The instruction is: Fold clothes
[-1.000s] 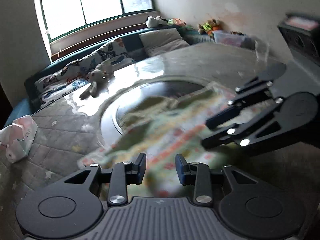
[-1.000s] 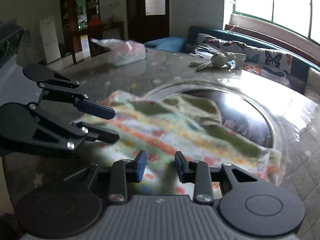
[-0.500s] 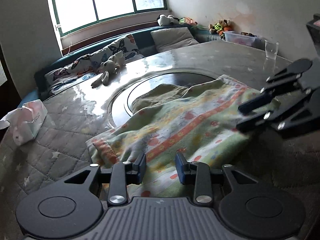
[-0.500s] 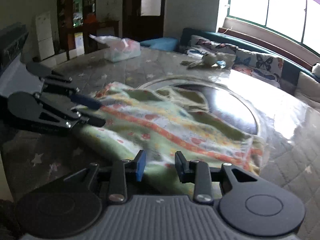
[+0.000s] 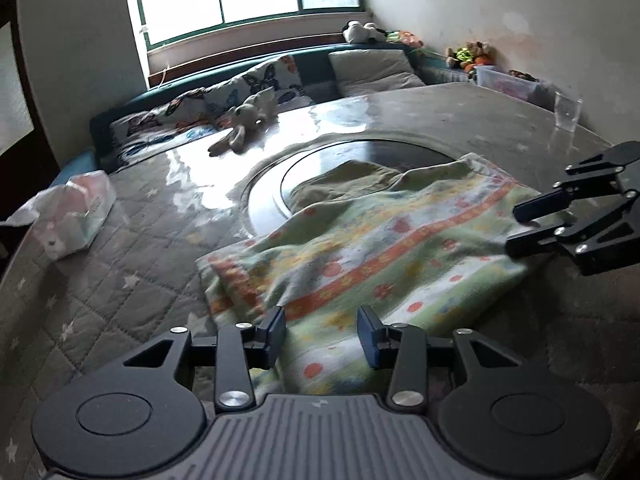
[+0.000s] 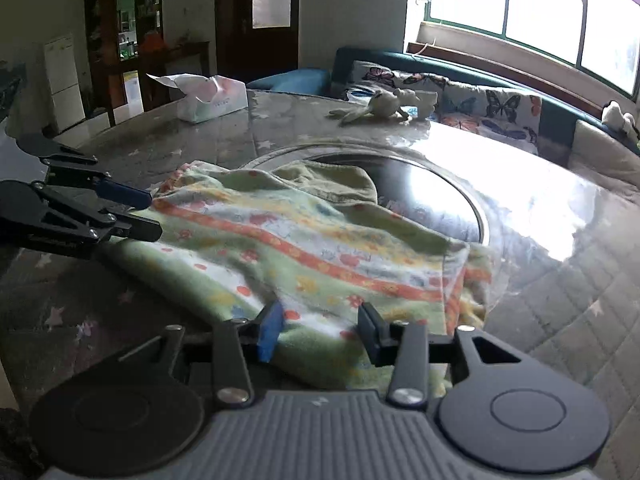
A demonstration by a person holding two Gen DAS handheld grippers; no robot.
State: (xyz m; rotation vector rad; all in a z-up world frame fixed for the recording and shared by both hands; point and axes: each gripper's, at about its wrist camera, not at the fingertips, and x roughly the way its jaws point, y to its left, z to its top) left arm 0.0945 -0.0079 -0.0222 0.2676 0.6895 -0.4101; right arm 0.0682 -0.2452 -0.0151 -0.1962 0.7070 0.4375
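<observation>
**Both grippers over a rumpled floral cloth**

A soft green cloth with orange flowered stripes (image 5: 384,248) lay crumpled on the round table under a clear cover over grey star-patterned quilting (image 5: 120,264), its far edge spilling onto the dark glass turntable (image 5: 360,156) at the table's centre. The left gripper (image 5: 322,332) hovered low over the cloth's near edge, its blue-padded fingers apart with only cloth showing in the gap. The right gripper (image 6: 320,330) stood likewise, fingers spread above the cloth's other near edge, gripping nothing. Each gripper appeared in the other's view, reaching in from the side at the cloth's border. Farther off on the table sat a pink and white tissue pack (image 5: 76,216), a grey plush rabbit (image 5: 244,128) and a clear drinking glass (image 5: 566,114). Butterfly-printed cushions (image 6: 472,100) lined the bench below the window.
</observation>
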